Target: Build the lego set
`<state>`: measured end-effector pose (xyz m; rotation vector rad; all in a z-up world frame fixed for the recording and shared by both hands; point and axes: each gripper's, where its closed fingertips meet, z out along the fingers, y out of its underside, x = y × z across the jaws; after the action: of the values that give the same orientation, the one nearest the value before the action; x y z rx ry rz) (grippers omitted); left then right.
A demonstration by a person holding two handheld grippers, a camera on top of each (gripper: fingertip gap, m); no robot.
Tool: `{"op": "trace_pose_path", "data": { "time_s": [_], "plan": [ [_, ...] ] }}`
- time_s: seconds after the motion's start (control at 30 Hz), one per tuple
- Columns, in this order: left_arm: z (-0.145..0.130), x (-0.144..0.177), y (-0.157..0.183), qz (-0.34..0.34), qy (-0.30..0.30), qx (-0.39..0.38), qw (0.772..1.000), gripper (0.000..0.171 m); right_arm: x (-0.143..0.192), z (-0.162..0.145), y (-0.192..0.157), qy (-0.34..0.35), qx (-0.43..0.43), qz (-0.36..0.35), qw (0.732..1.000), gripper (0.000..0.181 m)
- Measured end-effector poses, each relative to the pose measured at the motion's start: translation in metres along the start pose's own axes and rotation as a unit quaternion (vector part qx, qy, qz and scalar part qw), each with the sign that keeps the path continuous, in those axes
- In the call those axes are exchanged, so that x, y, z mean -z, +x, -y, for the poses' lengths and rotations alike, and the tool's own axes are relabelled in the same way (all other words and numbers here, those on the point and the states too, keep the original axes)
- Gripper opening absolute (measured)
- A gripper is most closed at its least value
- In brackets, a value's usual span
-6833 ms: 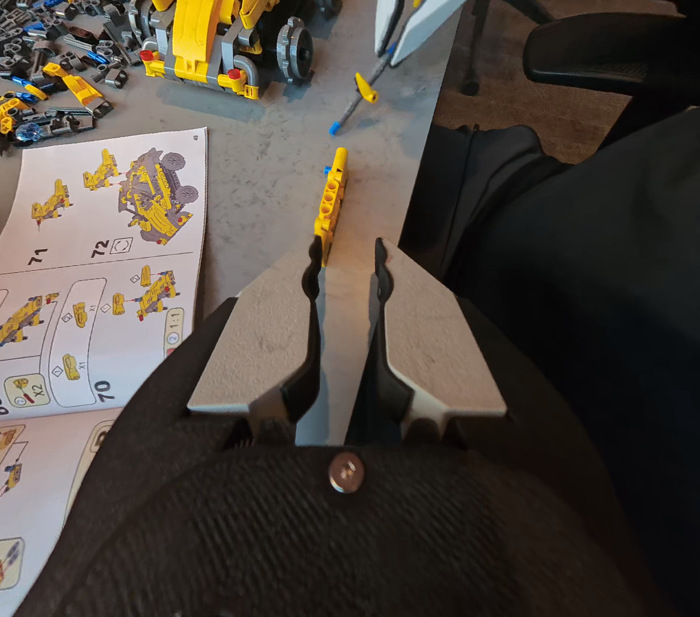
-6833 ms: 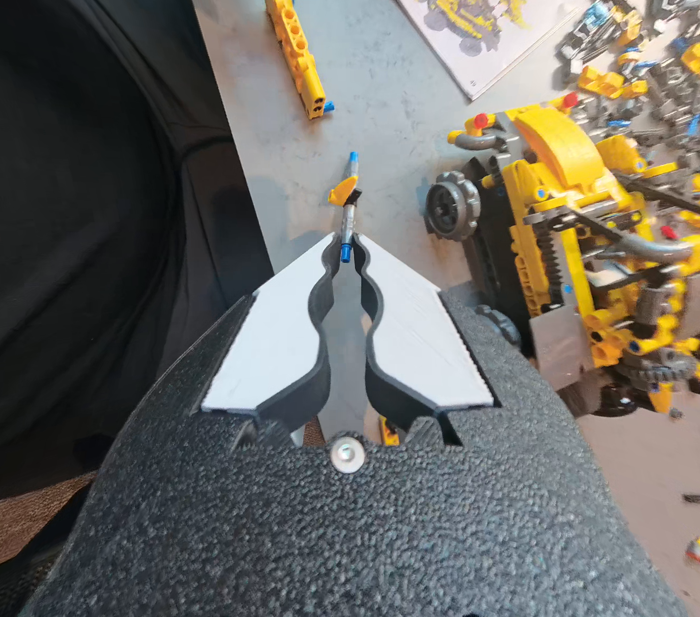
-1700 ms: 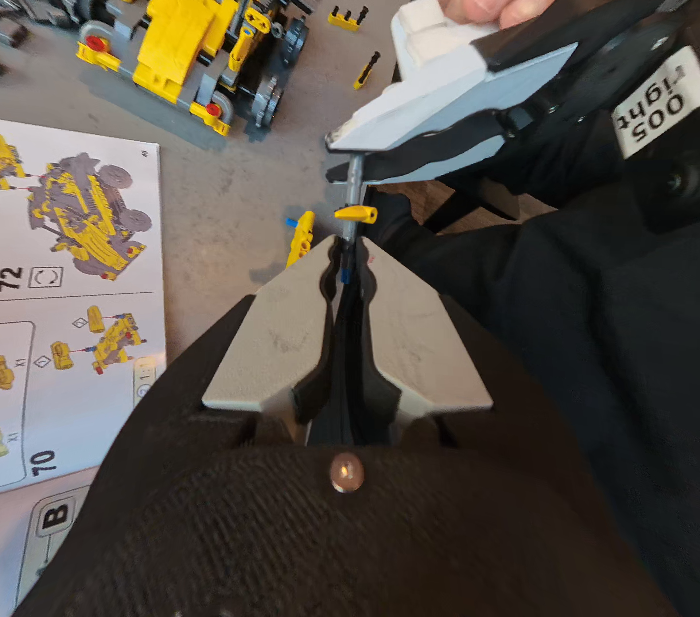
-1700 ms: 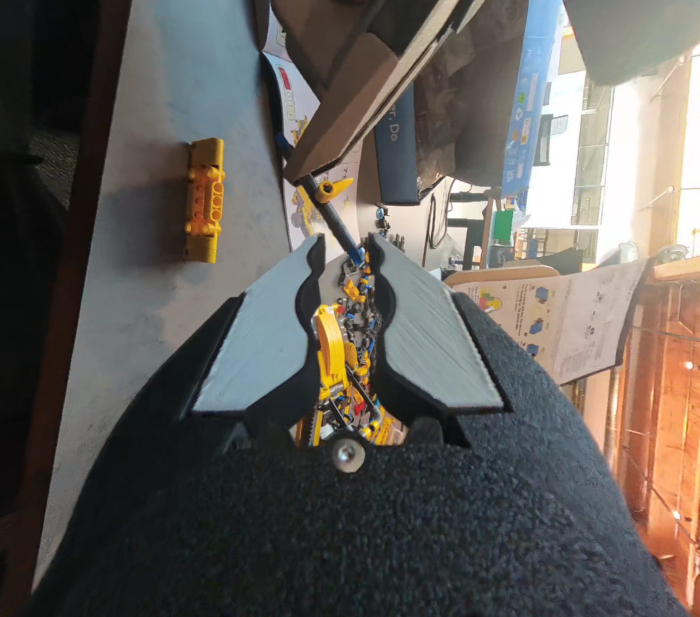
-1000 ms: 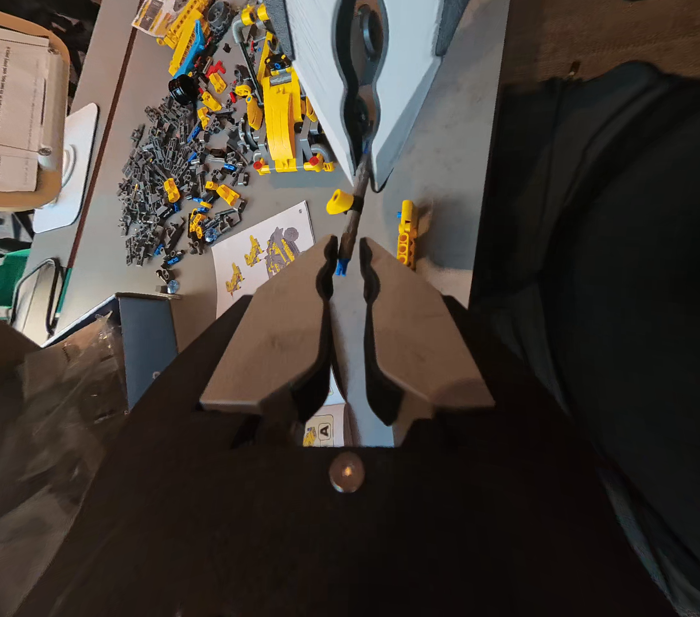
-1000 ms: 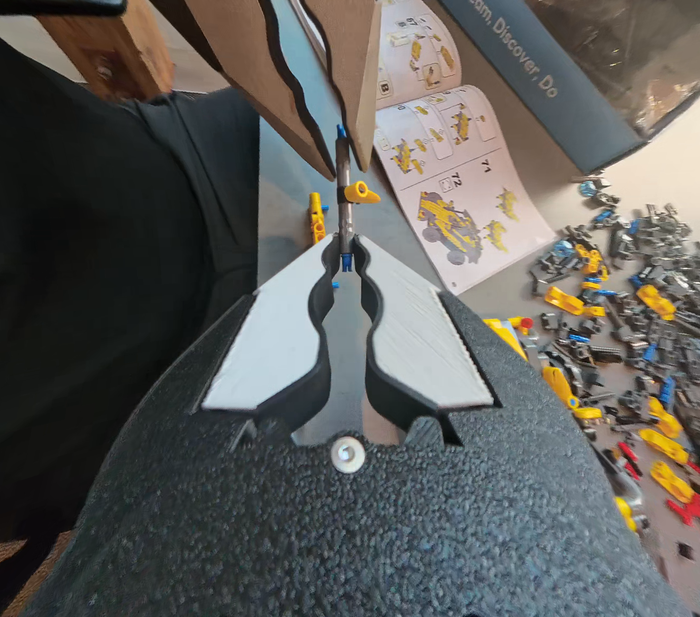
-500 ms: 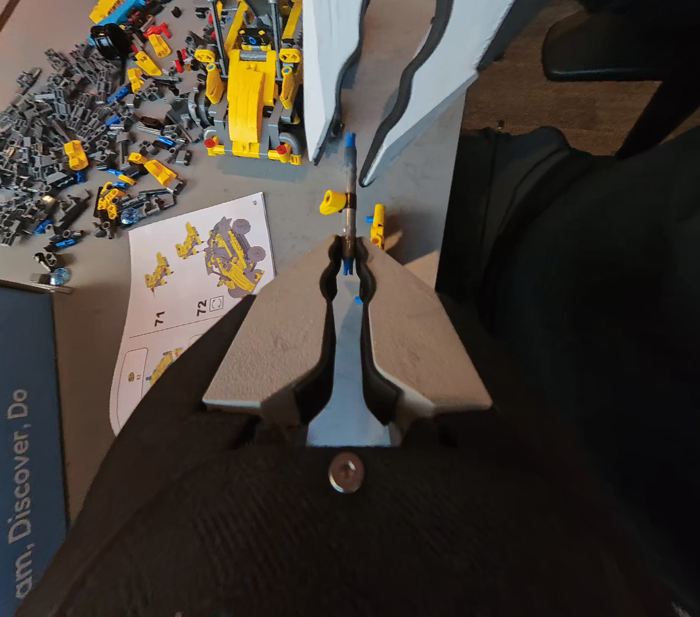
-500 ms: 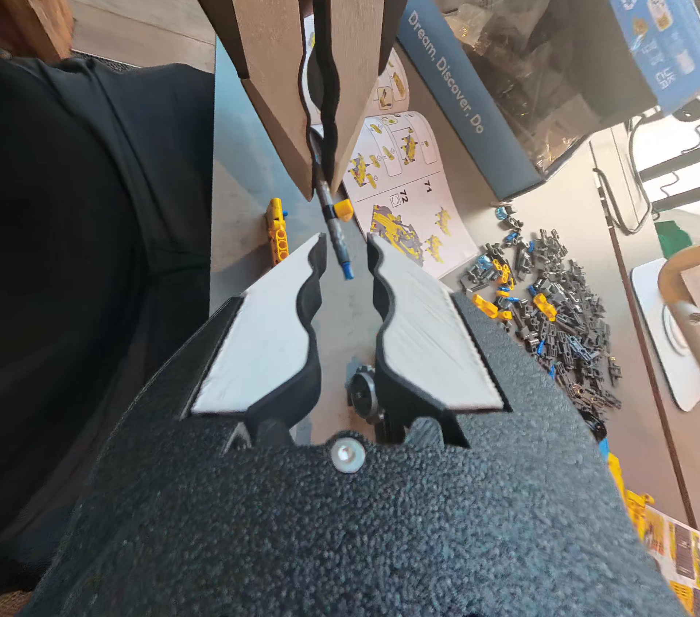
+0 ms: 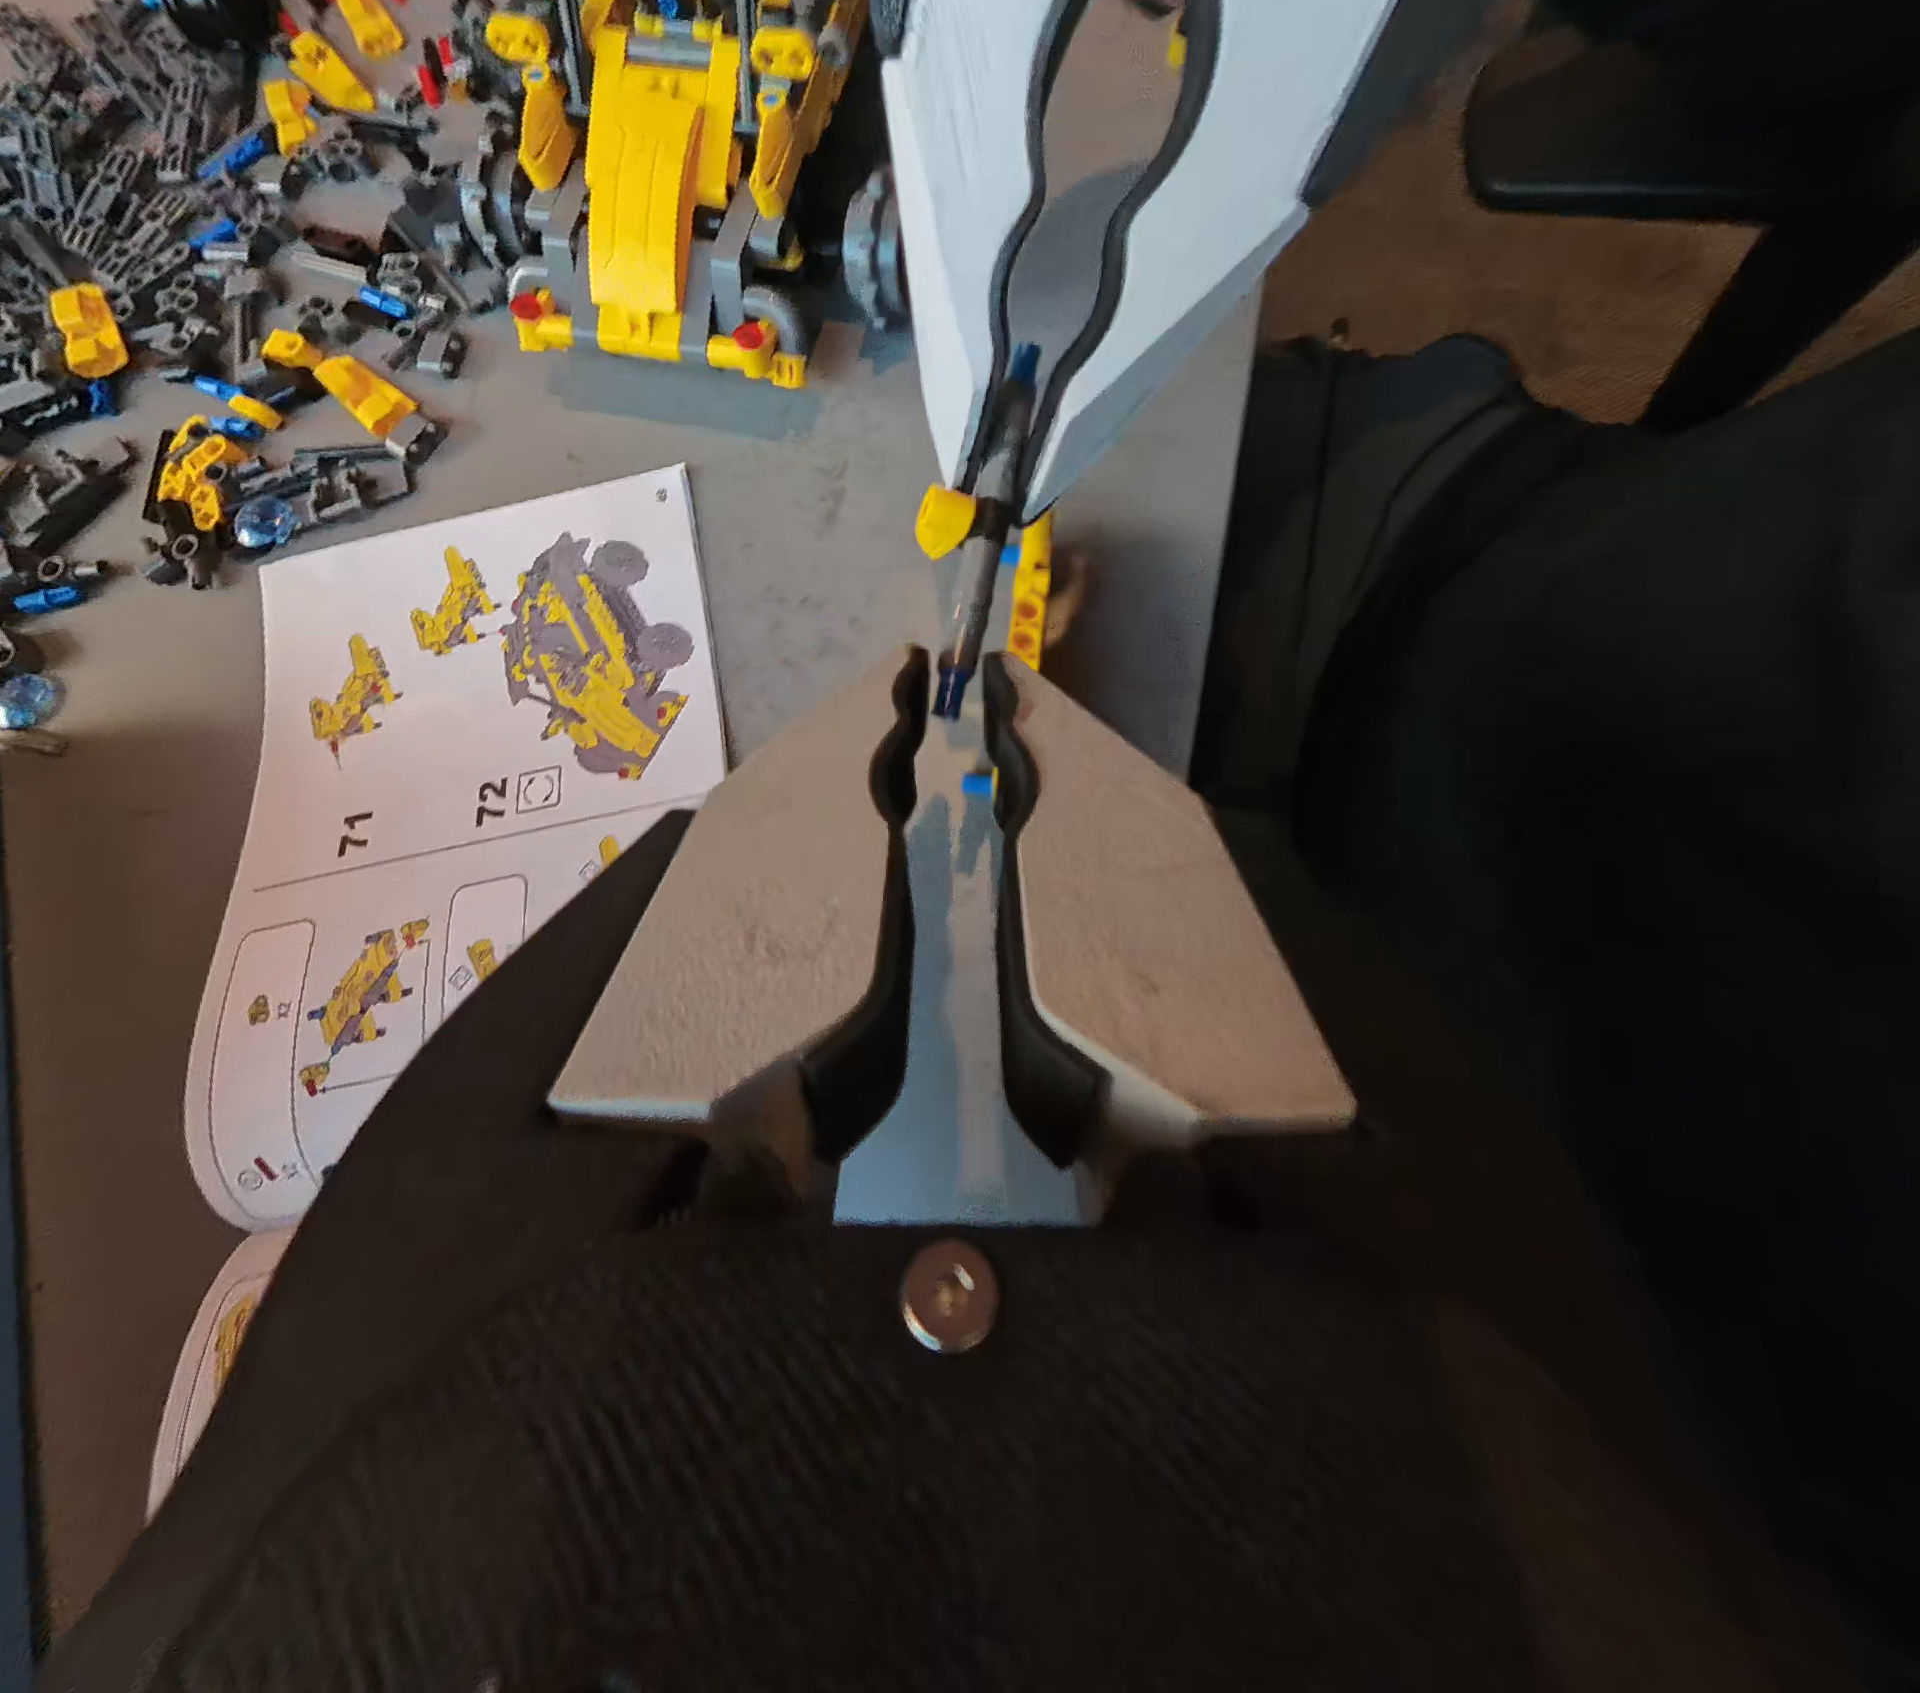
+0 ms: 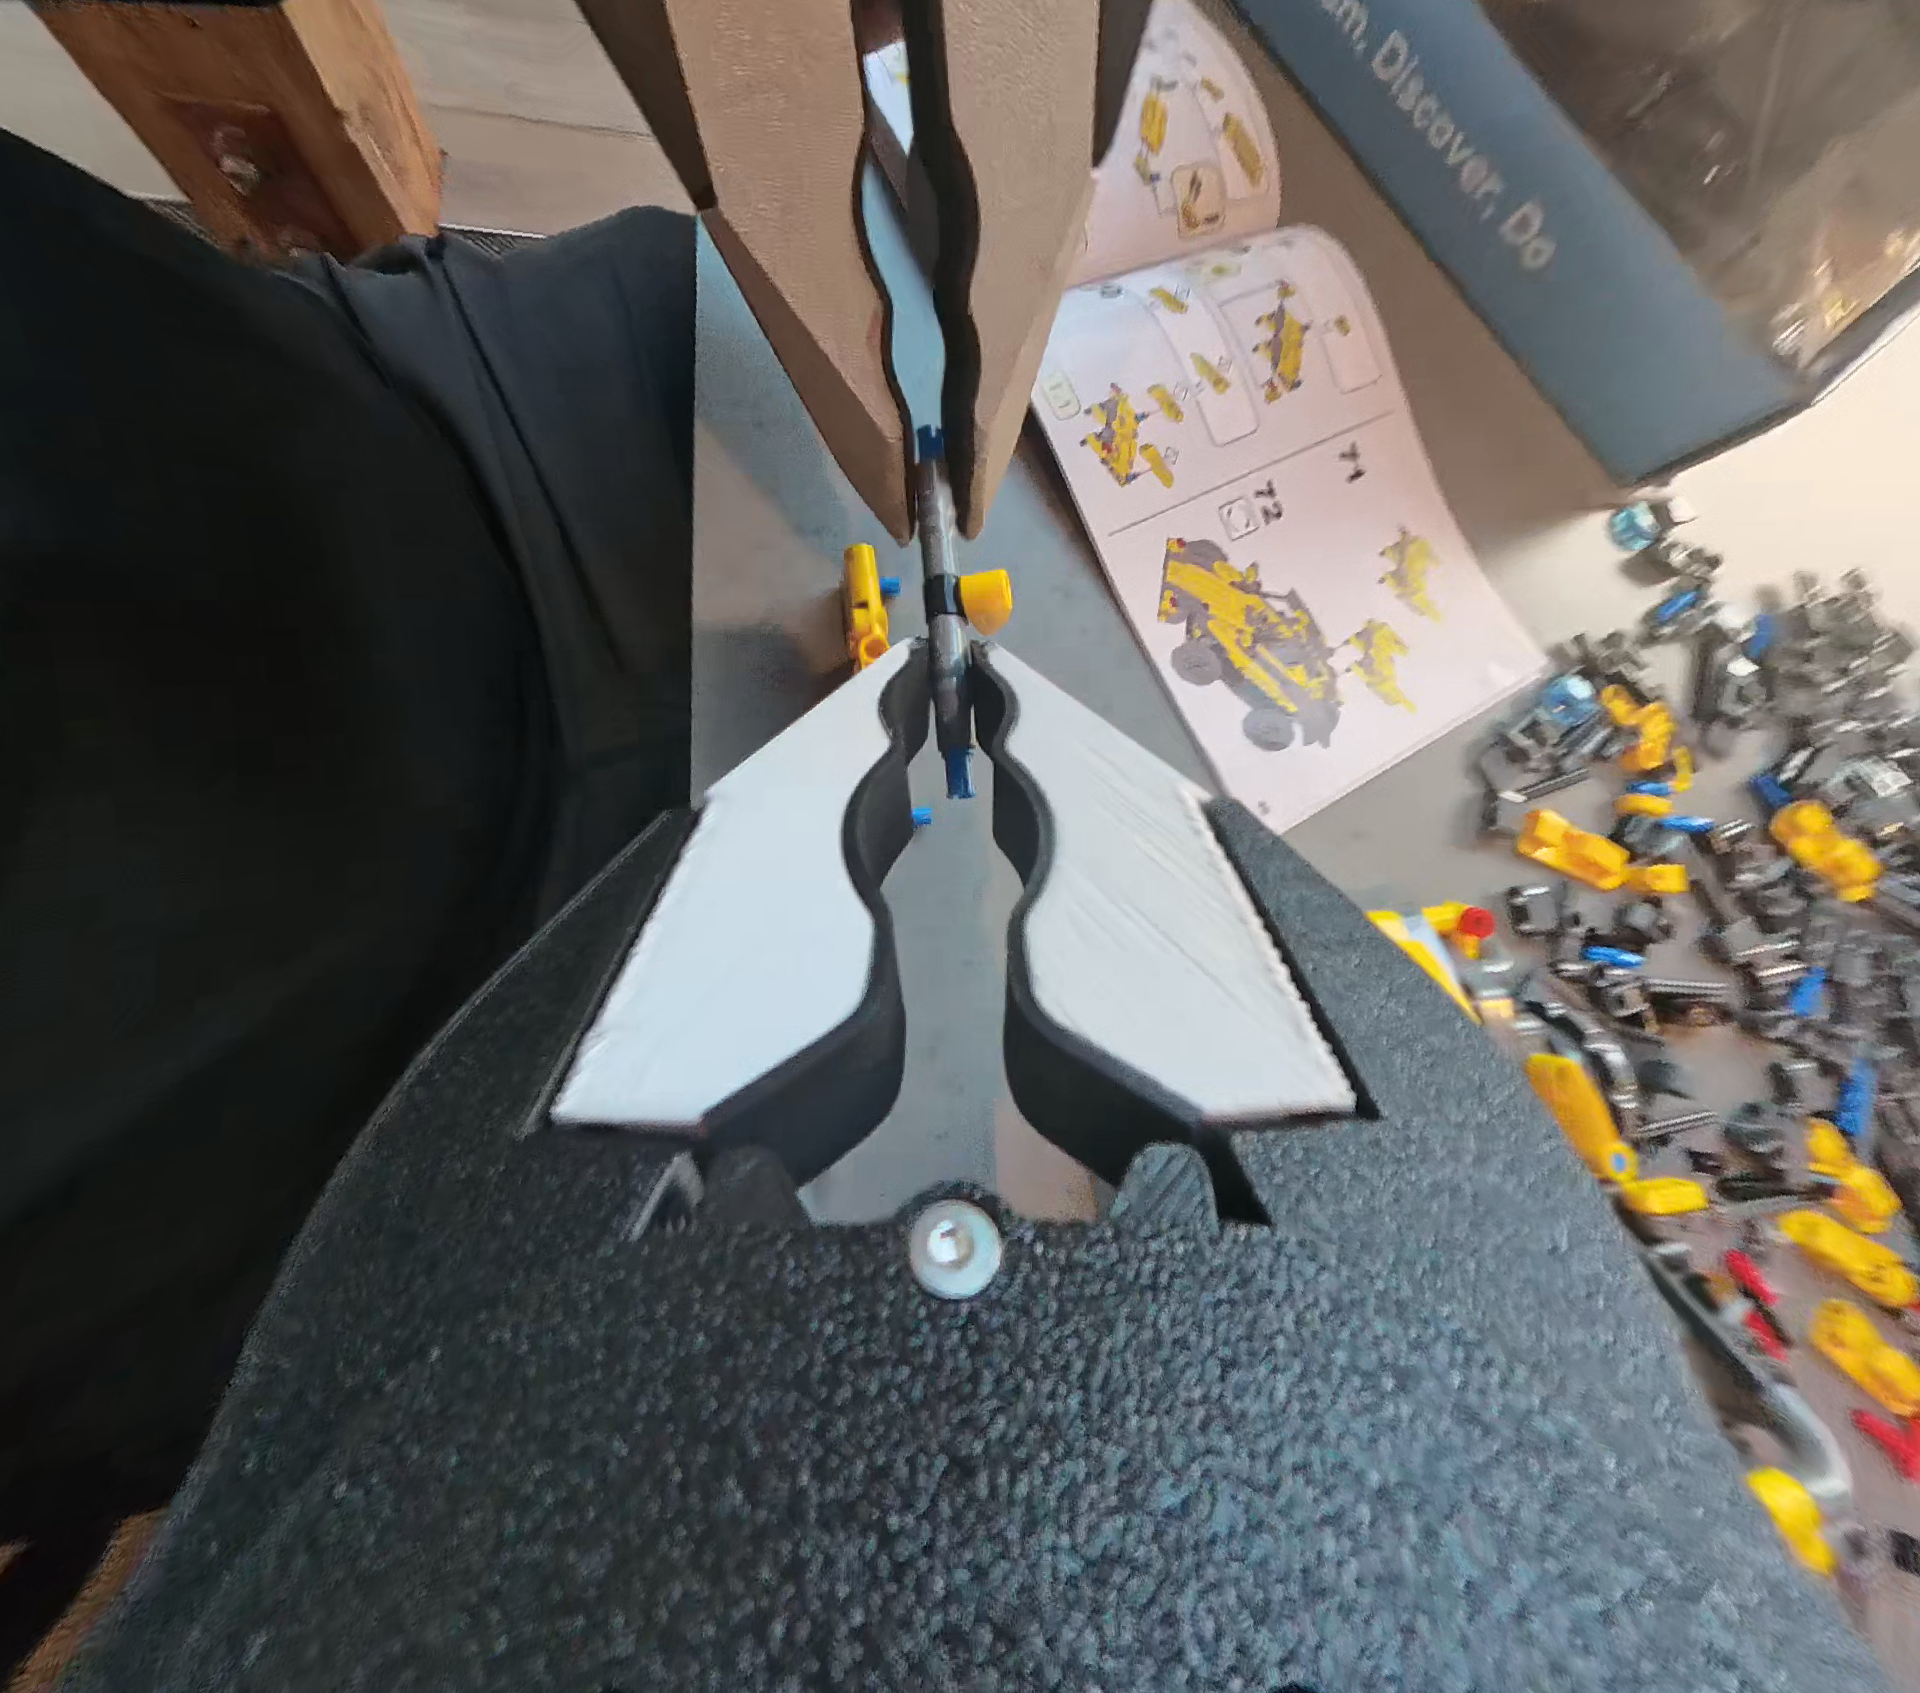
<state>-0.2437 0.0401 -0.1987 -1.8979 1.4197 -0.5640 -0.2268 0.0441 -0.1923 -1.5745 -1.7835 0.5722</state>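
Observation:
A dark grey axle [image 9: 982, 547] with blue pins at both ends and a yellow connector [image 9: 943, 521] on its middle is held in the air between both grippers. My left gripper [image 9: 954, 669] is shut on its near blue end. My right gripper [image 10: 948, 656] is shut on the other end, with the blue pin [image 10: 956, 776] poking in between its fingers. The two grippers face each other tip to tip. The right one shows white in the left wrist view [image 9: 997, 490]. The left one shows brown in the right wrist view [image 10: 935, 516].
Below on the grey table lie a yellow beam [image 9: 1029, 594] near the edge, an open instruction booklet [image 9: 468, 708], a yellow vehicle model [image 9: 665, 168] and a pile of loose parts [image 9: 156, 189]. A blue box [image 10: 1455, 137] stands behind. A person in dark clothing [image 9: 1558, 812] sits at the edge. My left and right fingertips are right by each other.
The right gripper was open around the axle's end half a second ago and has now closed on it. The left gripper has kept its hold.

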Motion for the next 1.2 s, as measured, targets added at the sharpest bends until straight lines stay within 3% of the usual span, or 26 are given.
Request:
{"op": "trace_pose_path", "data": {
  "time_s": [0.07, 0.23, 0.5, 0.6, 0.73, 1.2],
  "plan": [
    [-0.010, -0.006, -0.004, 0.011, -0.015, -0.002, 1.000, 0.018, -0.005, -0.009, 0.000, -0.012, -0.035, 0.026, 0.999, 0.007],
    [-0.027, -0.019, 0.002, -0.006, -0.028, 0.012, 1.000, 0.020, -0.015, -0.019, -0.004, -0.006, -0.085, 0.070, 0.994, 0.007],
    [-0.035, -0.029, 0.010, -0.016, -0.033, 0.017, 0.999, 0.018, -0.022, -0.023, -0.009, -0.019, -0.086, 0.086, 0.992, 0.007],
    [-0.040, -0.031, 0.010, -0.007, -0.043, 0.009, 0.999, 0.007, -0.024, -0.024, -0.013, -0.019, -0.088, 0.097, 0.991, 0.007],
    [-0.041, -0.033, 0.011, -0.001, -0.038, 0.012, 0.999, 0.004, -0.026, -0.026, -0.016, -0.024, -0.086, 0.103, 0.991, 0.007],
    [-0.045, -0.037, 0.011, -0.005, -0.034, 0.017, 0.999, 0.014, -0.030, -0.028, -0.011, -0.024, -0.068, 0.085, 0.994, 0.008]
  ]
}}
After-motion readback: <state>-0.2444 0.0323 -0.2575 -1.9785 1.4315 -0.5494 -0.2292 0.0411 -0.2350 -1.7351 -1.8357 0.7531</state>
